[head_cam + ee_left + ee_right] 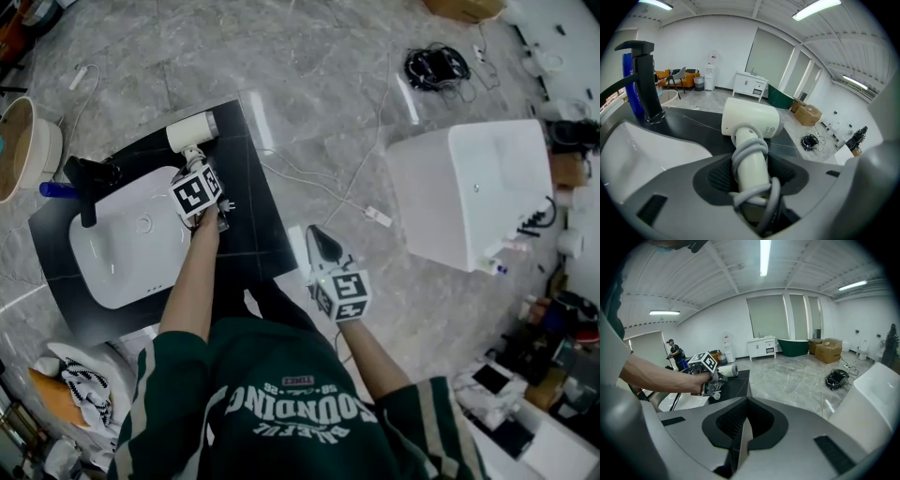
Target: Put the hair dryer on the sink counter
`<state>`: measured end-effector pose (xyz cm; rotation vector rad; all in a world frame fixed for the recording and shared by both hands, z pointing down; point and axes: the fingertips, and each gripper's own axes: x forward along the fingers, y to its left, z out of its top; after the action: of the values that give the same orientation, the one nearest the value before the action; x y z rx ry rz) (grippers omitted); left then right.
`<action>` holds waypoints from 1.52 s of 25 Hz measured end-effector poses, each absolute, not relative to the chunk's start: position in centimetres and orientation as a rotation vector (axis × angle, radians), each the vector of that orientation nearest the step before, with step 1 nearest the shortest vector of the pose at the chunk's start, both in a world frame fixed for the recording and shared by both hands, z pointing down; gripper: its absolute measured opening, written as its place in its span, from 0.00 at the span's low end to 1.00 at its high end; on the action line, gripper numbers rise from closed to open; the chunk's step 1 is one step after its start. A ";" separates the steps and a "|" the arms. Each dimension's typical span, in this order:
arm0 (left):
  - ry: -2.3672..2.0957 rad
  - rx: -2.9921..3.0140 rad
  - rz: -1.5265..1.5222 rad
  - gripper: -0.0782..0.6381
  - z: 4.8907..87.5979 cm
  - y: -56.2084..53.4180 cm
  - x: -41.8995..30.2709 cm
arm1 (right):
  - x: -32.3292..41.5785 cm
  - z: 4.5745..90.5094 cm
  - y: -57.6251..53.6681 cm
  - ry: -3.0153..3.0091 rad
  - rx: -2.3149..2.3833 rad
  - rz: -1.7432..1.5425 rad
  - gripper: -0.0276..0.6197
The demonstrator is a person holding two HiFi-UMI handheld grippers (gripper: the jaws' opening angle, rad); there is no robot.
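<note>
The white hair dryer (190, 132) has its grey cord wound round the handle. My left gripper (194, 165) is shut on that handle, and the dryer's head lies over the far part of the black sink counter (248, 216). In the left gripper view the handle (751, 159) sits between the dark pads, with the barrel pointing left. The white basin (122, 253) and the black faucet (86, 183) lie to the left of the dryer. My right gripper (321, 242) hangs over the floor to the counter's right, shut with nothing in it.
A blue bottle (56, 189) stands behind the faucet. A white boxy unit (469, 192) sits on the floor at right, with a black cable bundle (436, 66) beyond it. A round wooden-rimmed bowl (19, 145) is at far left. Cloths lie at the lower left.
</note>
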<state>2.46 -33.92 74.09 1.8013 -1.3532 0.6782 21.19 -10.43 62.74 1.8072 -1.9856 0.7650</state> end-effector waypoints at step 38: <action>-1.303 2.019 0.532 0.11 63.4 -26.5 -5.7 | 14.1 57.1 -16.6 -2.266 1.614 0.543 0.04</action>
<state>-5.73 -26.50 63.40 2.0187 -1.3030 0.5316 14.12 -16.60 57.10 1.6144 -2.2656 0.5426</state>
